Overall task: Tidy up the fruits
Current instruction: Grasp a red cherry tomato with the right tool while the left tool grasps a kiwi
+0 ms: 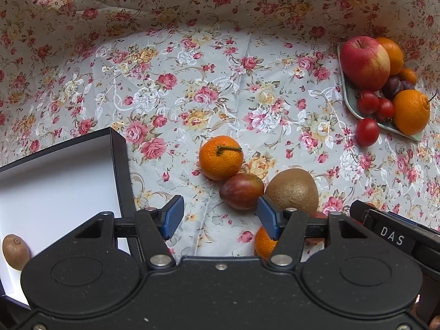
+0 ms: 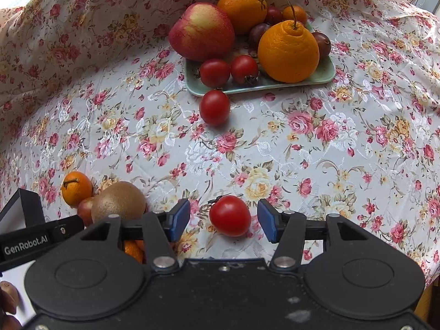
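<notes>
Though untouched, tomato [image 2: 230, 216] between right gripper [image 2: 224, 217] pads.

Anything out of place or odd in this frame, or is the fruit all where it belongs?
Yes. One tomato sits on the cloth just off the tray's front edge, apart from the two on it. Another tomato lies loose between the right gripper's open jaws. The box holds only one kiwi.
</notes>
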